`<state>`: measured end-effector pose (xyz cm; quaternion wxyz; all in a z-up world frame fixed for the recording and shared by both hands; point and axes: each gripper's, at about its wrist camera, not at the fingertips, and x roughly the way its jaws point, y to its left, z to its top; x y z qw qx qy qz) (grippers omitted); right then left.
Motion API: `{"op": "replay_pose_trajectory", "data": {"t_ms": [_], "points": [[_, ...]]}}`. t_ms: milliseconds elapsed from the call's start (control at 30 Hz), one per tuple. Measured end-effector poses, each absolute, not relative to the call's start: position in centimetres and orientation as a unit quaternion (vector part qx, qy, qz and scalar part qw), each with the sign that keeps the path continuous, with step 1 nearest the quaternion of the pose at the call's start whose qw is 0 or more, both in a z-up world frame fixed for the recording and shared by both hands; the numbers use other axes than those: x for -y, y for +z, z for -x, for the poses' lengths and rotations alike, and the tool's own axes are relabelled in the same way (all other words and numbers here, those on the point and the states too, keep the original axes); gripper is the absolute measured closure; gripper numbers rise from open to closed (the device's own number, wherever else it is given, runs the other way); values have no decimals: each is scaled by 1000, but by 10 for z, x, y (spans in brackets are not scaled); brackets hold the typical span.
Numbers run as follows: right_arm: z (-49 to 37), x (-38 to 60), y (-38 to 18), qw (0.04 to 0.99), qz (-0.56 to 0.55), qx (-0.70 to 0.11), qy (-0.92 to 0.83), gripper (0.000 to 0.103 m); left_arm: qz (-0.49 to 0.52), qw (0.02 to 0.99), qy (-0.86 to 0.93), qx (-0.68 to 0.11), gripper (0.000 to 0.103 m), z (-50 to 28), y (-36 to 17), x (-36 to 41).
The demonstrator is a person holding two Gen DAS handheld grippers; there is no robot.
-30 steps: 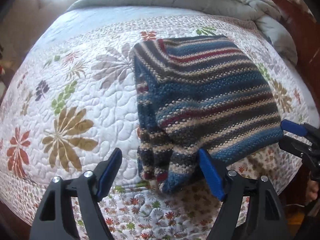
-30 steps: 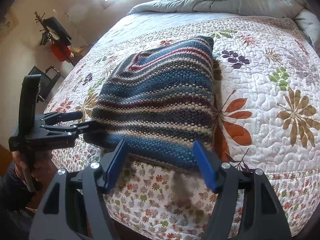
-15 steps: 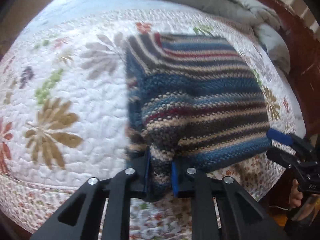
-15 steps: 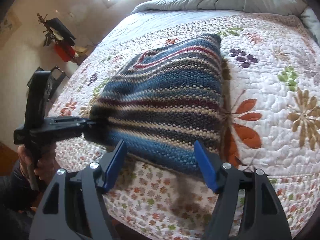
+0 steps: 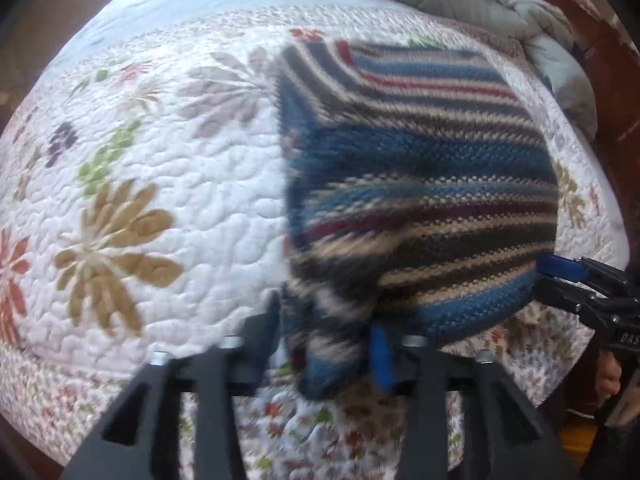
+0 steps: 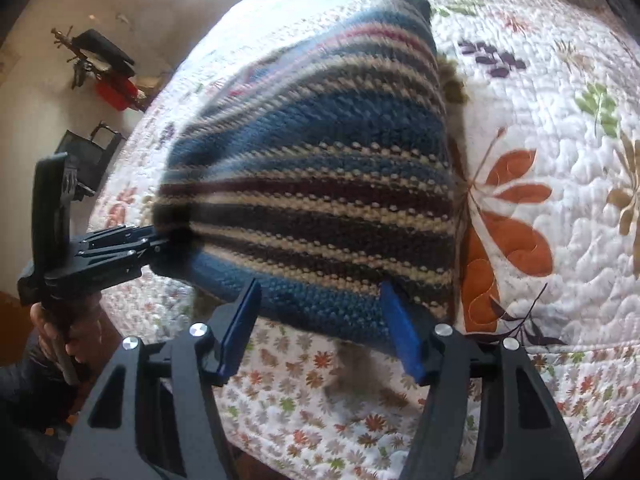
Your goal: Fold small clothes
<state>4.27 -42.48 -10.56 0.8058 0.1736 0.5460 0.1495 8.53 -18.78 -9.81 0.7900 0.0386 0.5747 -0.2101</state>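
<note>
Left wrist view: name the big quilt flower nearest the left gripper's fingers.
The tan-brown flower, just left of the left gripper; the red, green, grey and purple ones lie farther off.

Sweater (image 5: 420,184) corner between jaws blurred

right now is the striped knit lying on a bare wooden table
No, the striped knit lies on a white floral quilt spread over a bed, near its front edge.
</note>
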Motion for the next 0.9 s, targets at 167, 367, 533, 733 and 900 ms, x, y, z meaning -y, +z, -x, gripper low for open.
{"op": "replay_pose_trajectory", "data": {"t_ms": [167, 367, 533, 733, 900], "points": [[-53, 442, -56, 829, -184, -500, 172, 40, 2, 812, -211, -544, 47, -99, -50, 164], [-127, 455, -27, 839, -177, -484, 176, 39, 7, 827, -231, -512, 46, -161, -20, 221], [-185, 456, -47, 813, -186, -519, 187, 43, -4, 804, -224, -551, 46, -198, -57, 263], [-205, 464, -85, 783, -217, -555, 179, 56, -29, 786, -204, -583, 46, -207, -93, 261], [-206, 466, -105, 779, -233, -557, 168, 57, -62, 785, -198, -583, 44, -203, -103, 265]]}}
